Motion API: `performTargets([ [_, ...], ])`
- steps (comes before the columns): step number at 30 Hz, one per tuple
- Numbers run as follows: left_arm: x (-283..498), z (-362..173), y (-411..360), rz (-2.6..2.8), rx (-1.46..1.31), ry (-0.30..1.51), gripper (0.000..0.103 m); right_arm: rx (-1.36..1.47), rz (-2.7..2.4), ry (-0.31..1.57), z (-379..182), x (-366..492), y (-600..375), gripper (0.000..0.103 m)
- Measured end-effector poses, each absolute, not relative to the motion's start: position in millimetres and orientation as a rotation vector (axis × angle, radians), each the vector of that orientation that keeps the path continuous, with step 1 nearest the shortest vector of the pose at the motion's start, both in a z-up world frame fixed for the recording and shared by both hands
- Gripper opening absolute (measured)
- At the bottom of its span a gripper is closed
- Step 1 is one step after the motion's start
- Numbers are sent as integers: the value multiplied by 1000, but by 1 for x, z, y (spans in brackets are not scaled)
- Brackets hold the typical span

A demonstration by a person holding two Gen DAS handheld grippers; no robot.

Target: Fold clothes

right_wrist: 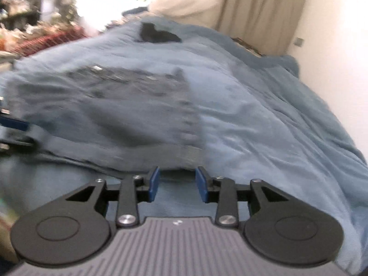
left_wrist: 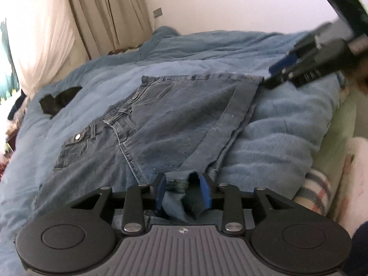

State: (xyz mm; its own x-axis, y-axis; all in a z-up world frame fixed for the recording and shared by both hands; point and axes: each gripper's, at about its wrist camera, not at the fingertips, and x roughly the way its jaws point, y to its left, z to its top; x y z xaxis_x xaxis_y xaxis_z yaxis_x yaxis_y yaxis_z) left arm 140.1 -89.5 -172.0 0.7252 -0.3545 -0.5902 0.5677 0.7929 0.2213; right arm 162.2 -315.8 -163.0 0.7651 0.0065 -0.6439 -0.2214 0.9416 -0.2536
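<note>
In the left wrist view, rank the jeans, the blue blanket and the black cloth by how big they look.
Largest to smallest:
1. blue blanket, covering the bed
2. jeans
3. black cloth, clearly smallest, though it lies farther from the camera

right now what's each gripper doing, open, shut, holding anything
Left gripper: closed on the hem end of the jeans.
Right gripper: open, holding nothing, at the jeans' edge on the blue blanket.

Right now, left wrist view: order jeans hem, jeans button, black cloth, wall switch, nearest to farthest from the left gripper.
1. Jeans hem: between the left gripper's jaws.
2. Jeans button: left of centre, at the waistband.
3. Black cloth: farther left on the blue blanket.
4. Wall switch: back wall, by the curtain.
</note>
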Motion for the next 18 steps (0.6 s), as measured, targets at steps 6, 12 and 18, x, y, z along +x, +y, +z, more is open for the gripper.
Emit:
performTargets([
  [6,144,-178,-92,-512,409,573,31,-255,121,705,-183,190,-347,35],
  [12,146,-185,-96,-501,425,588,19,-233,55,702,-183,189,-362,2],
  [18,139,-172,-89,-551,357,568,6,-166,-38,693,-175,182,-383,0],
])
